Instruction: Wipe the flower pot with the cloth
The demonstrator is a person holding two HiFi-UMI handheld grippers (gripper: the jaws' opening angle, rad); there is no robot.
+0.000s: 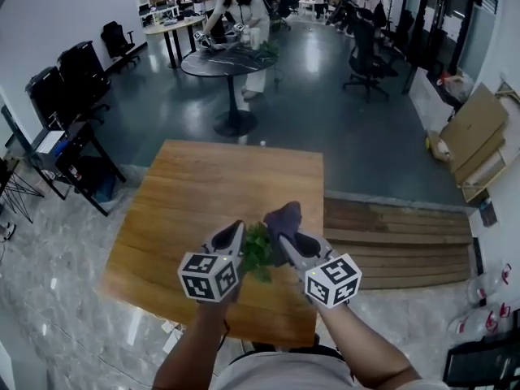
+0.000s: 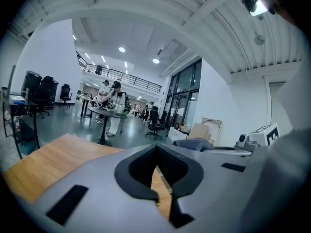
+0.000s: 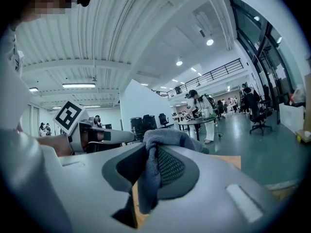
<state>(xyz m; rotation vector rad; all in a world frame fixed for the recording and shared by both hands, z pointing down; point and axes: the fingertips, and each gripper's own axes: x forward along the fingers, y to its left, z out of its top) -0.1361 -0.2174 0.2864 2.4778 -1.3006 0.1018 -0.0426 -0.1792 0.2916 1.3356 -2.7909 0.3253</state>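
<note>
Grey right gripper point(image 3: 153, 152): jaws closed on the cloth point(image 3: 148, 176), a grey-purple fold pinched between the pads and bunched over the tips. Left gripper point(image 2: 156, 152): jaws closed tip to tip, nothing between them; only the wooden table point(image 1: 203, 185) shows through the slit lower down.

In the head view both grippers lie side by side above the table's 6 o'clock edge. The left is at 9 o'clock and the right at 3 o'clock of a green plant point(image 1: 258, 250) showing between them. The flower pot itself is hidden under leaves and grippers; contact cannot be confirmed. The cloth projects toward 12 o'clock, just beside the leaves.

Beyond, at 12 o'clock, a person point(image 1: 244, 10) stands at a round dark table point(image 1: 231, 62). Flattened cardboard point(image 1: 475, 136) leans at 2 o'clock.
</note>
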